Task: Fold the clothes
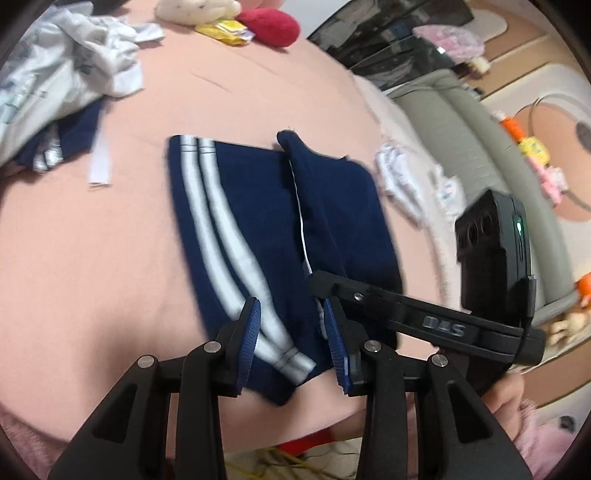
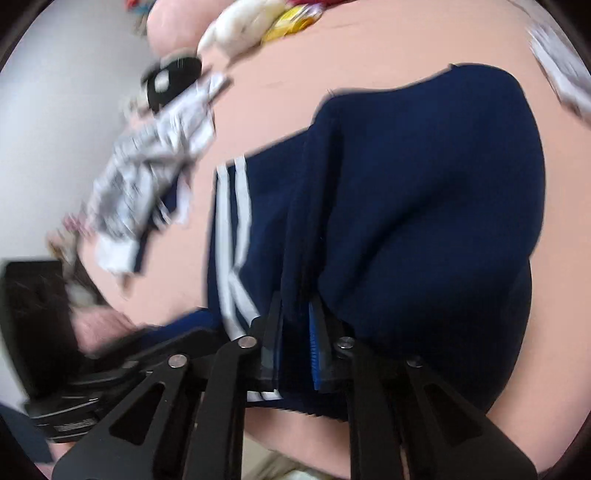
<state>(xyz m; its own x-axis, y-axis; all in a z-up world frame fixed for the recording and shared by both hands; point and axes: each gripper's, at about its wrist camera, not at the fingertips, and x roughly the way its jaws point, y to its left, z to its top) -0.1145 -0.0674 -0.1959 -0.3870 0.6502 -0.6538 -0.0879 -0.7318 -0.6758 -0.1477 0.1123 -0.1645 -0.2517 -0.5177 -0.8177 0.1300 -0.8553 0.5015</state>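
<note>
Navy trousers with two white side stripes lie partly folded on the pink bed sheet. My left gripper hovers open over their near end, one finger on each side of the striped edge, holding nothing. My right gripper is shut on a raised fold of the same navy trousers; the cloth bunches up between its blue pads. The right gripper's body also shows in the left wrist view, just right of my left gripper.
A heap of light patterned clothes over another navy garment lies at the far left of the bed. Plush toys and a yellow packet sit at the far edge. A grey padded bed edge and the floor with toys lie to the right.
</note>
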